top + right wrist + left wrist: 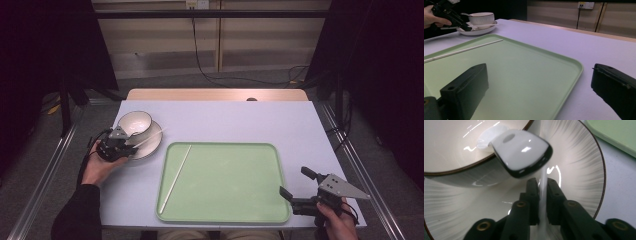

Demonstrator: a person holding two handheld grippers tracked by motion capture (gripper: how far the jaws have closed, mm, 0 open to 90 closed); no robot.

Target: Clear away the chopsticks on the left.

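Pinching white chopstick (543, 195) between nearly closed fingers of left gripper (543, 185), over saucer (579, 170) at left of high view, beside bowl (454, 150) holding spoon (521, 152). Risks: thin, slick stick pivoting or slipping out; tip knocking spoon or bowl. Right gripper (295, 197) fingers wide open, empty, near green tray (225, 220) corner on desk (280, 120).

Dim room w/ grey floor (45, 165), beige wall panels (165, 40), wall socket (586, 5), black cables (210, 75).
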